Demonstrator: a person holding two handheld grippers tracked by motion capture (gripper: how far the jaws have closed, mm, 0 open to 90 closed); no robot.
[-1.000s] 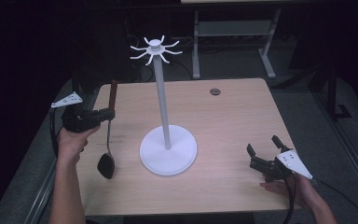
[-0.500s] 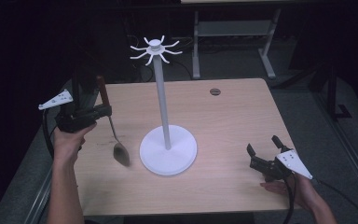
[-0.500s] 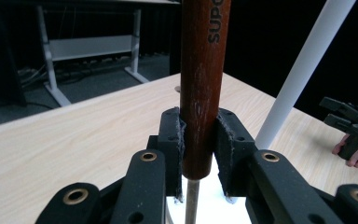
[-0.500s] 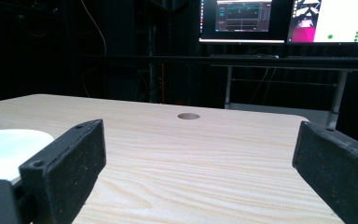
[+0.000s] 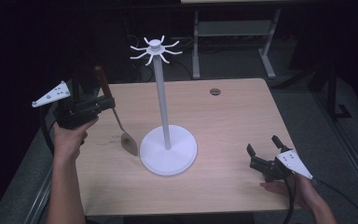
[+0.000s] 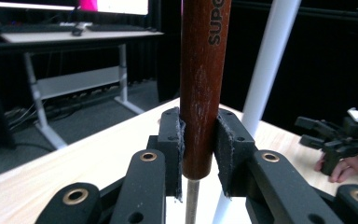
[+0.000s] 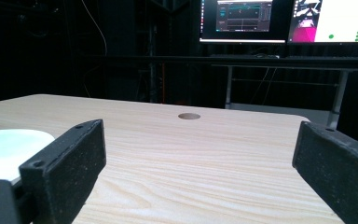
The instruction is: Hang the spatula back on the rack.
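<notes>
Your spoon (image 5: 116, 122) hung over the table's (image 5: 223, 116) left side, long axis steeply tilted: brown handle (image 6: 199, 84) up and away from you, bowl (image 5: 129, 142) down beside the white stand's base (image 5: 168, 150). Your left gripper (image 5: 103, 103) was clamped on the handle. Your right gripper (image 5: 263, 150) rested wide open, gripping nothing.

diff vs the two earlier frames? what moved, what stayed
The left tongs, shut on the wooden handle of the spoon, went up and tipped it: the spoon hung straight down at first, and now it slants with its bowl swung toward the base of the white stand. Nothing was grabbed or released. The right tongs, open at the table edge, and the stand kept their places.
</notes>
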